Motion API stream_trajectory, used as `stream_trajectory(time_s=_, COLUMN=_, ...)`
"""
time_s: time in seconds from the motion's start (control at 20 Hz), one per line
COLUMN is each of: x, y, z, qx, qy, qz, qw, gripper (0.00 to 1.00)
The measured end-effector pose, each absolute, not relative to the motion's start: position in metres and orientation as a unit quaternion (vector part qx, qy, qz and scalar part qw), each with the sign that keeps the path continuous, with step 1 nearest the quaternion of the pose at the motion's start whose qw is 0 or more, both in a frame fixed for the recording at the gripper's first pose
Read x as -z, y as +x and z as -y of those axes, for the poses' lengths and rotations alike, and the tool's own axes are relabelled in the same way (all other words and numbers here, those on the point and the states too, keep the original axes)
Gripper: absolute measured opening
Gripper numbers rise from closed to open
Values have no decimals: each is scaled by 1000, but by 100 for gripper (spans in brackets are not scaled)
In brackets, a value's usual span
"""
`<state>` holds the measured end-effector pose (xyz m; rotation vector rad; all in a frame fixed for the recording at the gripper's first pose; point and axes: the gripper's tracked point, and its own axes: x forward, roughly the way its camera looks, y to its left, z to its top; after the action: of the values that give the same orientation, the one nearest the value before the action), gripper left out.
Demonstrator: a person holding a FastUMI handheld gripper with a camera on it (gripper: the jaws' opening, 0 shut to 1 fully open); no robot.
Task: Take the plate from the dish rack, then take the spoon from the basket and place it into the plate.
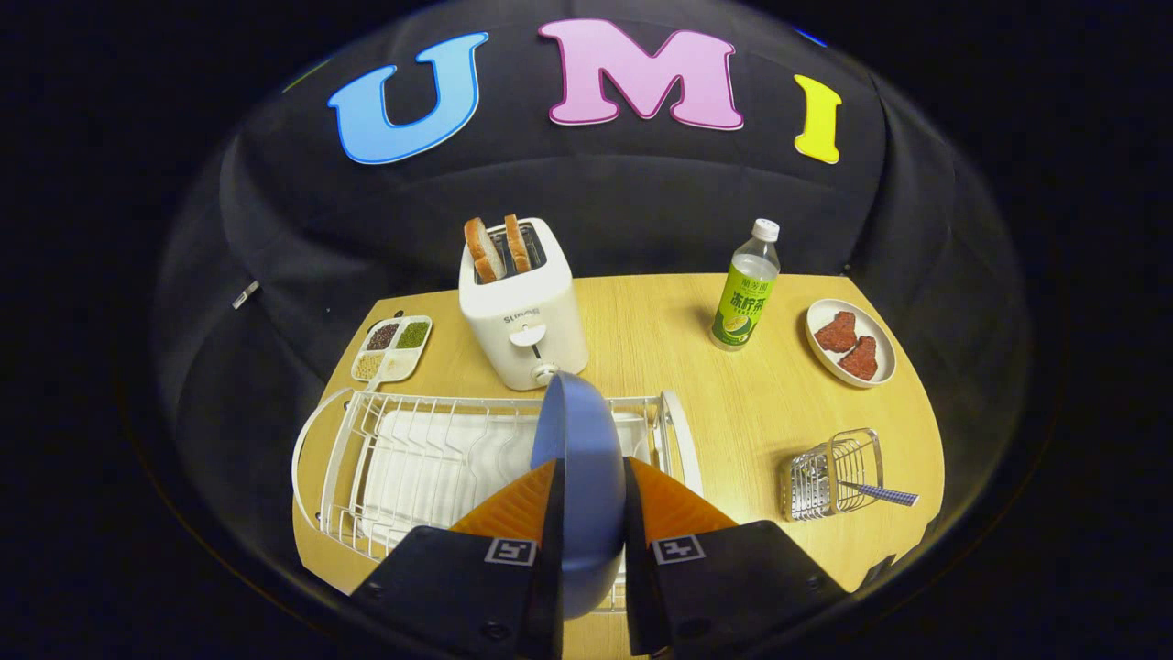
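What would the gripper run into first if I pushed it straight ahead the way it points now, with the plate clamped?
Probably the toaster: it stands just beyond the plate held in the gripper, past the dish rack. Depth is unclear.

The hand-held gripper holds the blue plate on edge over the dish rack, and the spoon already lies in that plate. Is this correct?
Not quite. In the gripper view the spoon lies in the wire basket. The hand-held gripper does hold the blue plate on edge over the dish rack.
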<state>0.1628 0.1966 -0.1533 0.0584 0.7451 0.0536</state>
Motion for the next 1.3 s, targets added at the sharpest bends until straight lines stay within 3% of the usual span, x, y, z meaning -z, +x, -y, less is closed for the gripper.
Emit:
stream_trajectory(time_s=0.75, x=123, y=157, z=-192, qx=59, qy=-42, qz=-292, qw=954, gripper=29)
stream_trajectory(time_s=1.0, x=129, y=153, z=-193, qx=25, qy=-1, qz=-306, qw=952, gripper=22)
stream_trajectory(time_s=1.3, x=129, y=133, z=-174, qx=-31, qy=48, qz=-313, qw=948, gripper=20)
